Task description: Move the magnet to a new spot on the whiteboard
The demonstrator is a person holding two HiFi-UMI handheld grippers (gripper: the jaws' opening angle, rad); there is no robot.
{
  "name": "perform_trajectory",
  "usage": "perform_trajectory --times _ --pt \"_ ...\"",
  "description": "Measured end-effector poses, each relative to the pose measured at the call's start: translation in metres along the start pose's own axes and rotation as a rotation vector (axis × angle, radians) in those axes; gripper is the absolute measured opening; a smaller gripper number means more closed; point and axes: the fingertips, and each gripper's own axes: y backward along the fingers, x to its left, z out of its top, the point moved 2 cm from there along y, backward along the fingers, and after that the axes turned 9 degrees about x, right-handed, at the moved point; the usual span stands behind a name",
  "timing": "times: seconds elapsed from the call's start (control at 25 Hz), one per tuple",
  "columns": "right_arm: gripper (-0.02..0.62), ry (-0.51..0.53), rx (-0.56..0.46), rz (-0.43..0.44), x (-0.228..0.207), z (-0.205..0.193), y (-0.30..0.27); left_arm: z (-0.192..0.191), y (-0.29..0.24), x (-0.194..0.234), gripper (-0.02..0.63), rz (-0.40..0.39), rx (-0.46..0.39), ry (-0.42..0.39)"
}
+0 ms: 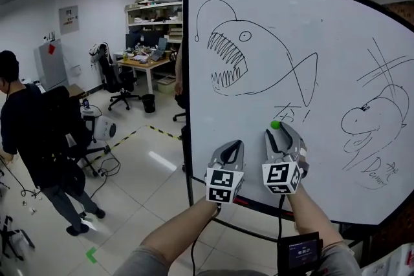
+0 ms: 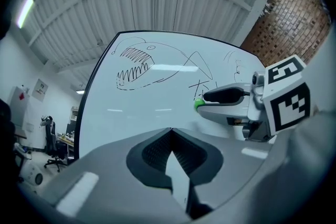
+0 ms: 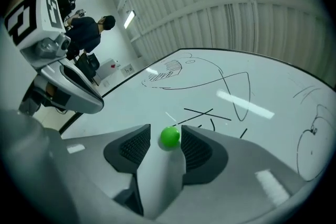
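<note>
Small round green magnet (image 1: 275,125) on the white-surfaced whiteboard (image 1: 336,29), your right gripper (image 1: 282,131) open around it.
Head view: the magnet sits in the board's lower half. Left gripper view: your left gripper (image 2: 170,129) is closed and empty. Right gripper view: the magnet (image 3: 169,136) lies between parted jaws.

Grey hand-held grippers (image 1: 235,145) (image 1: 279,128), marker cubes (image 1: 223,185) (image 1: 282,178), seemingly grey trousers (image 1: 139,265).

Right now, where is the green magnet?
In the head view, the magnet is on the whiteboard, lower middle, between the right gripper's open jaws, below the fish drawing.
</note>
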Motion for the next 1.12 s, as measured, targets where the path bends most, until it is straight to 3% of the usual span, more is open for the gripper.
perform_trajectory --times 0.12,0.24,0.52,1.12 --pt "0.190 0.051 0.042 -0.048 0.001 -0.002 -0.011 -0.001 0.001 0.010 0.001 0.007 -0.003 0.006" --pt "0.130 0.077 0.053 -0.101 -0.003 -0.001 -0.012 -0.003 0.000 0.017 0.000 0.011 -0.005 0.006" --pt "0.126 0.065 0.064 -0.071 -0.005 -0.001 -0.009 -0.007 -0.006 0.013 0.000 -0.009 -0.003 0.012" --pt "0.126 0.011 0.152 -0.106 -0.062 -0.064 0.042 -0.007 -0.035 -0.089 0.000 -0.165 0.014 0.006"
